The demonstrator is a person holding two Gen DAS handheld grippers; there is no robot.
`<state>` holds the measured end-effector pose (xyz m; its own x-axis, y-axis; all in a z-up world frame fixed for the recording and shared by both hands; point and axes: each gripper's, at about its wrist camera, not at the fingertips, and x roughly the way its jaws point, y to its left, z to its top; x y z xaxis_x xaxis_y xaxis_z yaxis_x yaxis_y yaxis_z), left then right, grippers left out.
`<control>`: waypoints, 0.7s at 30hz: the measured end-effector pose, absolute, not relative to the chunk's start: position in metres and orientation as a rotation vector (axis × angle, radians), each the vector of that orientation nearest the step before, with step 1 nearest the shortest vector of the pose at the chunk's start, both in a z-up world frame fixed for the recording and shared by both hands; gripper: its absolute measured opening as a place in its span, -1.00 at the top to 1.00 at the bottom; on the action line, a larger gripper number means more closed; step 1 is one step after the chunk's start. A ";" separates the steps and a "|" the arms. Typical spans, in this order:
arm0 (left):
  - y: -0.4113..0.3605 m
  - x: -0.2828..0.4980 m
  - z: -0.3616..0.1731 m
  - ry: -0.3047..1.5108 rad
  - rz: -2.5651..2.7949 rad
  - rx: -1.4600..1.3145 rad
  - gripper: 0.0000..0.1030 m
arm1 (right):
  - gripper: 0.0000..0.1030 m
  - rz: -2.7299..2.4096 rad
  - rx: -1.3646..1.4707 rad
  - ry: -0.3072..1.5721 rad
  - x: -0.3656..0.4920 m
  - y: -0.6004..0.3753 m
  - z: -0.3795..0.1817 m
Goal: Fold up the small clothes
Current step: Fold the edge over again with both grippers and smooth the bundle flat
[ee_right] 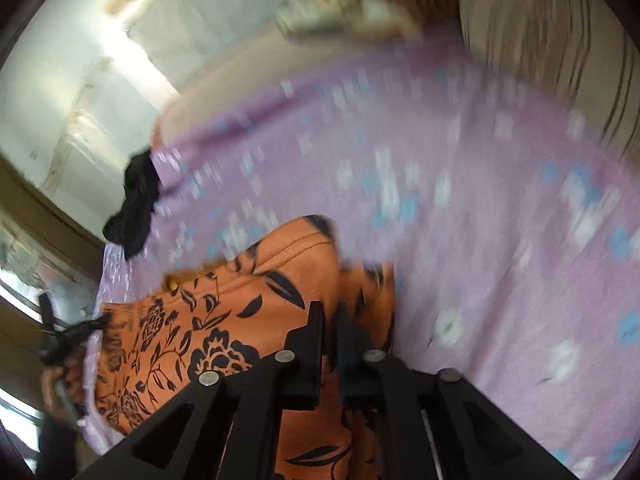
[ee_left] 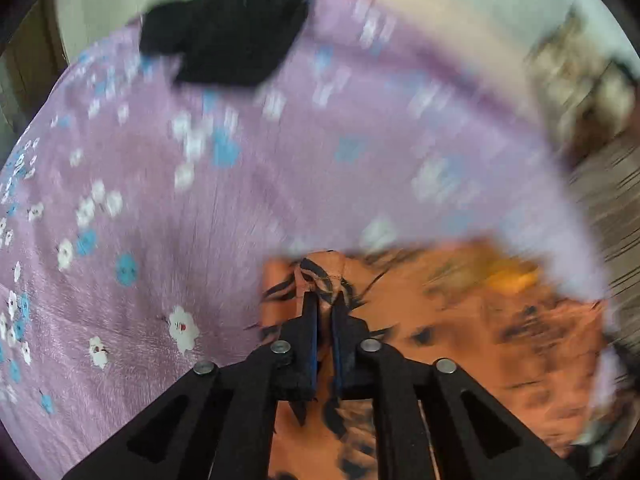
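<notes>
My left gripper (ee_left: 325,300) is clamped on a pinch of the orange garment (ee_left: 460,320), its two narrow black fingers (ee_left: 309,320) nearly together with a thin ridge of cloth pressed between them. The fabric is a soft, matte orange knit printed with black leaves and flowers; near the fingertips a stitched hem bunches into small pleats. The rest of it spreads to the right in loose, blurred folds.

My right gripper (ee_right: 329,312) is likewise pinched shut on the same garment (ee_right: 224,320), fingers (ee_right: 314,328) close together with a fold of orange cloth rising between them. From this side the print reads sharper: curling black stems, pointed leaves, round blossoms, and a line of stitching along a curved edge at the top.

The garment lies on a lilac bedsheet (ee_left: 200,220) with a fine crinkled weave, scattered with white and pale-blue flowers. A crumpled black cloth (ee_left: 232,28) sits well apart from the orange piece, near the far edge of the sheet, lumpy and shapeless. Seen from the right wrist, it (ee_right: 136,200) hangs partly over that edge. Beyond the bed the room is too blurred to make out.
</notes>
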<state>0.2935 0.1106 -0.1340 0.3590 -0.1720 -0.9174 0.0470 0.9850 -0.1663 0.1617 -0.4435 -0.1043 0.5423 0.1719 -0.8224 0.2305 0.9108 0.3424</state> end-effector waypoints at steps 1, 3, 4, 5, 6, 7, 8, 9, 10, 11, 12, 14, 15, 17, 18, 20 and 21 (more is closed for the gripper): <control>0.108 0.292 -0.135 1.161 -0.147 -0.107 0.74 | 0.84 -0.078 0.443 1.038 0.165 -0.447 -0.117; 0.106 0.289 -0.122 1.123 -0.114 -0.083 0.43 | 0.83 -0.075 0.515 1.055 0.163 -0.451 -0.123; 0.107 0.287 -0.116 1.126 -0.115 -0.086 0.28 | 0.83 -0.081 0.499 1.046 0.159 -0.450 -0.116; 0.112 0.282 -0.104 1.098 -0.127 -0.110 0.26 | 0.83 -0.089 0.481 1.034 0.156 -0.449 -0.109; 0.115 0.276 -0.093 1.061 -0.126 -0.123 0.21 | 0.83 -0.105 0.457 1.005 0.152 -0.446 -0.097; 0.118 0.272 -0.084 1.040 -0.119 -0.126 0.11 | 0.83 -0.103 0.449 0.970 0.147 -0.443 -0.085; 0.122 0.262 -0.070 1.007 -0.115 -0.137 0.08 | 0.83 -0.073 0.459 0.942 0.144 -0.438 -0.073; 0.125 0.253 -0.062 0.978 -0.125 -0.152 0.06 | 0.83 -0.029 0.473 0.928 0.142 -0.429 -0.063; 0.128 0.244 -0.054 0.954 -0.132 -0.161 0.05 | 0.83 0.026 0.478 0.928 0.140 -0.417 -0.054; 0.130 0.228 -0.043 0.922 -0.137 -0.174 0.04 | 0.83 0.091 0.471 0.941 0.141 -0.401 -0.047; 0.132 0.215 -0.038 0.900 -0.140 -0.186 -0.02 | 0.83 0.141 0.466 0.951 0.141 -0.389 -0.045; 0.129 0.188 -0.033 0.873 -0.153 -0.210 -0.10 | 0.83 0.306 0.498 1.003 0.148 -0.356 -0.048; 0.127 0.179 -0.034 0.872 -0.166 -0.220 -0.13 | 0.83 0.350 0.520 1.023 0.149 -0.350 -0.054; 0.121 0.165 -0.042 0.894 -0.189 -0.237 -0.15 | 0.83 0.359 0.573 1.125 0.158 -0.342 -0.085; 0.117 0.158 -0.049 0.911 -0.201 -0.238 -0.17 | 0.82 0.296 0.577 1.187 0.158 -0.347 -0.105; 0.108 0.150 -0.079 0.988 -0.175 -0.218 -0.24 | 1.00 0.153 0.726 1.215 0.140 -0.381 -0.141; 0.103 0.150 -0.098 1.043 -0.158 -0.179 -0.24 | 1.00 0.175 0.833 1.181 0.130 -0.392 -0.146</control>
